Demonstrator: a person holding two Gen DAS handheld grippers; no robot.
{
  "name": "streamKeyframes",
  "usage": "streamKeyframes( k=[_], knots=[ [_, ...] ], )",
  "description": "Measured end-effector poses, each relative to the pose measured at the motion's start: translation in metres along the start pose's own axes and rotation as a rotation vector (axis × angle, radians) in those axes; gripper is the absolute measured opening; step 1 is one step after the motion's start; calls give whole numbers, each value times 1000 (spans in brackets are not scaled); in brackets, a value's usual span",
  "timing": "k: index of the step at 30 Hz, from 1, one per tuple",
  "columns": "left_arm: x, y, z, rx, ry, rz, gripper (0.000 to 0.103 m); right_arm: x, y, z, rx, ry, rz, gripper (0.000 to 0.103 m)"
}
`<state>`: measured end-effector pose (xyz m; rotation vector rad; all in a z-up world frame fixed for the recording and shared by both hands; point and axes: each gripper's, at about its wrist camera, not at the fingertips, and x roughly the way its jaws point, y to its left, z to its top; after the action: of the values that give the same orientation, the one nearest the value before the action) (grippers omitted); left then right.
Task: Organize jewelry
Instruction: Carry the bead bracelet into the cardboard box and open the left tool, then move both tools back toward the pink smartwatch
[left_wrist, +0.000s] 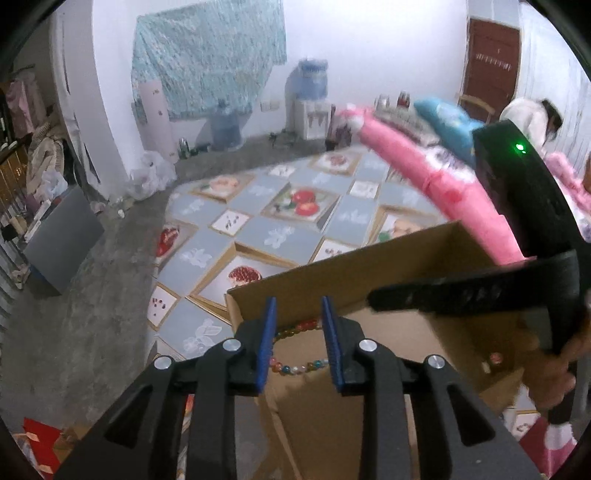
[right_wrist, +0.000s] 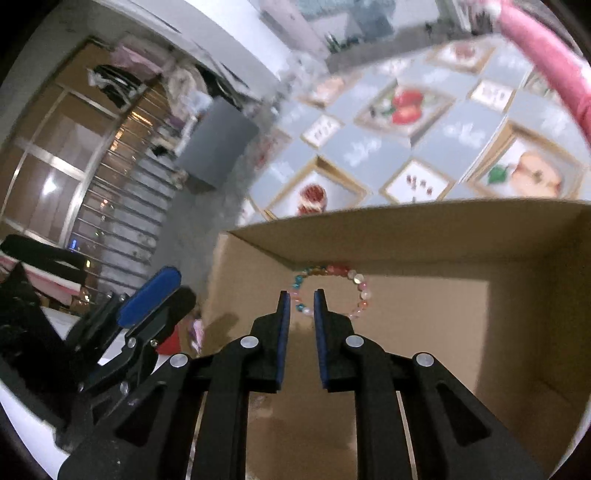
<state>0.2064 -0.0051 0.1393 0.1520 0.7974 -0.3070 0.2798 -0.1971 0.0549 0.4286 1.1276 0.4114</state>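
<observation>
While multicoloured round-bead bracelet (right_wrist: 330, 291) lies flat on floor of open brown cardboard box (right_wrist: 424, 221), against far wall, both tools point in over near edge. Right gripper (right_wrist: 301, 299): blue-padded fingers parted, narrow gap, nothing between, tips just short of bracelet loop. Left gripper (left_wrist: 298, 314): fingers apart, empty, bracelet (left_wrist: 299, 363) visible through gap. Box likely serves as collecting bin on fruit-patterned grey patchwork bedspread (left_wrist: 258, 225); bracelet's place by wall suggests it is already deposited. Rolled pink quilt (left_wrist: 443, 188) beyond box.
</observation>
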Motion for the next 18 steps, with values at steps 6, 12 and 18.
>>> streamKeyframes(
  k=[6,12,18],
  knots=[
    [-94,-10,-40,11,-176,-24,40,-108,30,-58,-191,-231,23,27],
    [-137,-18,-119,-33,-241,-80,43,-162,37,-162,-394,-414,-146,49],
    [-109,-39,-182,-61,-159,-103,43,-117,-6,-232,-327,-343,-197,56]
  ],
)
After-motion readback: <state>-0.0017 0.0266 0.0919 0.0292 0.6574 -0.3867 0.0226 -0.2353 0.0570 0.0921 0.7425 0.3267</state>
